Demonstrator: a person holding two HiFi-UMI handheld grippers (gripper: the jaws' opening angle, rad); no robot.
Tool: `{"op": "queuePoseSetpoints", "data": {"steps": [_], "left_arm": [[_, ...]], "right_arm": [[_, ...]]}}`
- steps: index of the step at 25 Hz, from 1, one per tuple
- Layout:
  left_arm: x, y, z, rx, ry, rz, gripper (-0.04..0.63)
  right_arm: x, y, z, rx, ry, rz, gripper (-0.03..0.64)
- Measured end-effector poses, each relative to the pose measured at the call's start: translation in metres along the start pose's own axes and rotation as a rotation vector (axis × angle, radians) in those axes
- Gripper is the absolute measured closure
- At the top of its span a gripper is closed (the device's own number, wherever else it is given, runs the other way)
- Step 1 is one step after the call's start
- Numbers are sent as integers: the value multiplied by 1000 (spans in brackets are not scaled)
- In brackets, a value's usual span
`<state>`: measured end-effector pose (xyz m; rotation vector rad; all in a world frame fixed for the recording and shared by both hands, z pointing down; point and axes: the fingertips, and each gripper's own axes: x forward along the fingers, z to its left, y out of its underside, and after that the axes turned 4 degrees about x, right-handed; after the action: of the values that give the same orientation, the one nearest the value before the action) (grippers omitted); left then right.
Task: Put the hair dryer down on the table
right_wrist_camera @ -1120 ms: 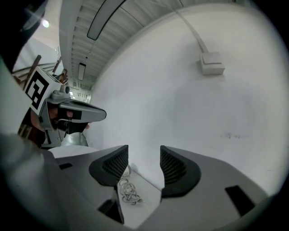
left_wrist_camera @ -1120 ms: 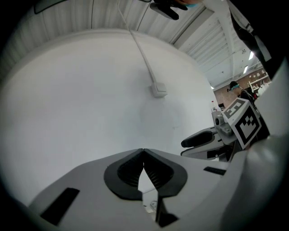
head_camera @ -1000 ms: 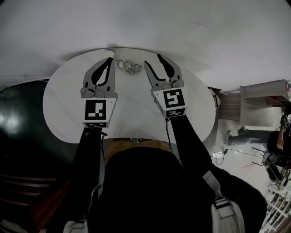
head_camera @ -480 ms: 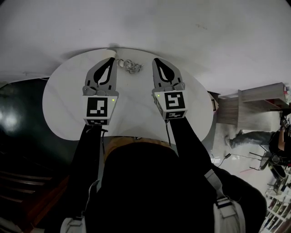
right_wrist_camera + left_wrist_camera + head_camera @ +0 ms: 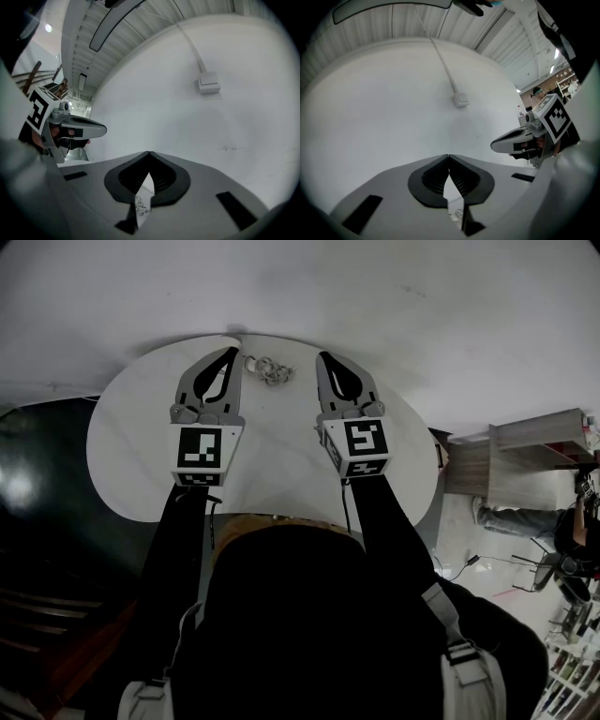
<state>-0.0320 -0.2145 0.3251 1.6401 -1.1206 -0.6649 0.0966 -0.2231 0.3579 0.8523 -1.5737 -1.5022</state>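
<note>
No hair dryer shows in any view. Over the white round table [image 5: 281, 465] I hold both grippers side by side, pointing at the far edge. My left gripper [image 5: 232, 352] is shut, its tips meeting with nothing between them [image 5: 449, 156]. The right gripper [image 5: 323, 356] is shut too and empty [image 5: 149, 153]. A small tangle of pale coiled cord [image 5: 268, 369] lies on the table's far edge between the two sets of tips, touching neither. Each gripper view catches the other gripper at its side: the right gripper [image 5: 520, 140], the left gripper [image 5: 77, 126].
A white wall stands just past the table, with a cable duct running down to a small box [image 5: 461, 99] [image 5: 208, 83]. Wooden furniture [image 5: 525, 451] and a person [image 5: 574, 531] are off to the right. Dark floor lies left of the table.
The right gripper's jaws, spread apart a second ago, have closed. Both grippers have shifted slightly toward the table's far edge.
</note>
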Motion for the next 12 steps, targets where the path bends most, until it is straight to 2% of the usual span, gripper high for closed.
{"op": "queuePoseSetpoints", "data": {"steps": [12], "left_arm": [[-6,8,6,-24,-28,20,578]], "right_arm": [[-3,-8,-4,-14,6,-15,591]]}}
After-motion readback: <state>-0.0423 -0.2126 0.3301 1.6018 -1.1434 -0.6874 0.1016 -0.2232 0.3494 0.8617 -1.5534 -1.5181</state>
